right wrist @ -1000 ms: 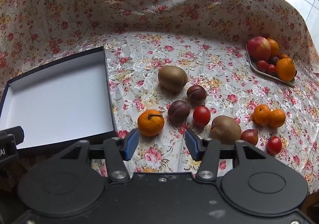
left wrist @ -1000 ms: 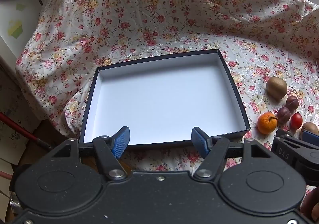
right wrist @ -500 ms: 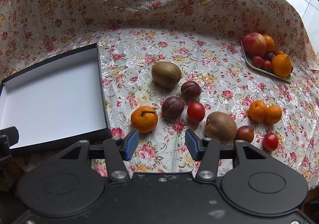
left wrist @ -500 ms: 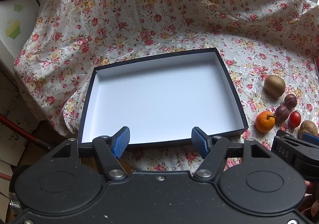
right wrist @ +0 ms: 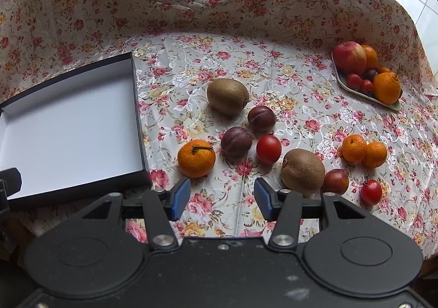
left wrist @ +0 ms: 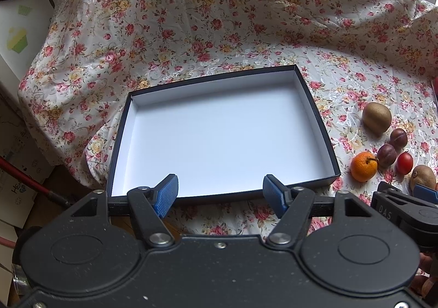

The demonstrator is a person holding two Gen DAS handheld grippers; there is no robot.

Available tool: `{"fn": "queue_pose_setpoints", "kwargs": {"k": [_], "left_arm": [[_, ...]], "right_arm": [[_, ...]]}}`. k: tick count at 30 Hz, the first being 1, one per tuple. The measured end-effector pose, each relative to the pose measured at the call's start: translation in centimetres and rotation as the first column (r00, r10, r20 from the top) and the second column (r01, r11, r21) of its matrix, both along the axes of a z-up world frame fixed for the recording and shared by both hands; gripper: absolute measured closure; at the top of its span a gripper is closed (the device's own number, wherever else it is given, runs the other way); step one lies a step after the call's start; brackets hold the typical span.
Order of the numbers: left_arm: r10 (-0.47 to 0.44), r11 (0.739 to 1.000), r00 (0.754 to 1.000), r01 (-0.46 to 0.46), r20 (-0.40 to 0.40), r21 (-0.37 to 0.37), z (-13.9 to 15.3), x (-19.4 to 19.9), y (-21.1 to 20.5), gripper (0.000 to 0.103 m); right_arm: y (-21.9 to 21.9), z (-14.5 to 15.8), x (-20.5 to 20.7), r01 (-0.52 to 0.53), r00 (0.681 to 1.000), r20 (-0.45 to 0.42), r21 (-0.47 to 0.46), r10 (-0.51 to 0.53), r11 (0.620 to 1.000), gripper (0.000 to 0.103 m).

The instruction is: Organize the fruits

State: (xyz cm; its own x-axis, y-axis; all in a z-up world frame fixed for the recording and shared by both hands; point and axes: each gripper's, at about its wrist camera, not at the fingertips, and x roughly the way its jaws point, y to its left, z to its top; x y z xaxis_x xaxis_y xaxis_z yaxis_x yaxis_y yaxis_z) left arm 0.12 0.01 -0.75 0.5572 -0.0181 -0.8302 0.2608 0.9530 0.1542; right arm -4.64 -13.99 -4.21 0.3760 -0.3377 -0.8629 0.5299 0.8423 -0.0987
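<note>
Fruits lie loose on the floral cloth (right wrist: pixel 273 61) right of the box (left wrist: pixel 317 116), which holds nothing; white inside, black walls. Dish (right wrist: pixel 356 90) far right holds an apple, oranges and small red fruits. Far kiwi (right wrist: pixel 227 96) has its long axis left-right, brown and matte. My left gripper (left wrist: pixel 220 194) and right gripper (right wrist: pixel 222 199) both gape wide, holding nothing.

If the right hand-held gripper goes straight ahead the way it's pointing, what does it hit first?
Probably the near plum, roughly centred between the open fingers of the right hand-held gripper; the mandarin sits just left of that line. Depth is uncertain.
</note>
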Motion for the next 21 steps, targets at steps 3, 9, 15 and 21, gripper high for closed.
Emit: {"fn": "queue_pose_setpoints", "kwargs": {"k": [3, 9, 15, 21], "left_arm": [[-0.001, 1.0, 1.0, 0.001, 0.0, 0.002, 0.0, 0.01, 0.0, 0.032], [0.0, 1.0, 1.0, 0.0, -0.001, 0.001, -0.02, 0.0, -0.1, 0.032], [-0.001, 1.0, 1.0, 0.001, -0.001, -0.001, -0.05, -0.06, -0.18, 0.032], [-0.002, 1.0, 1.0, 0.002, -0.003, -0.001, -0.06, -0.1, -0.17, 0.032]], "right_arm": [[-0.11, -0.03, 0.01, 0.004, 1.0, 0.0, 0.007, -0.004, 1.0, 0.05], [-0.08, -0.2, 0.02, 0.0, 1.0, -0.004, 0.003, 0.0, 1.0, 0.05], [-0.01, -0.3, 0.09, -0.009, 1.0, -0.012, 0.003, 0.009, 1.0, 0.05], [0.12, -0.4, 0.06, -0.015, 1.0, -0.019, 0.003, 0.015, 1.0, 0.05]]}}
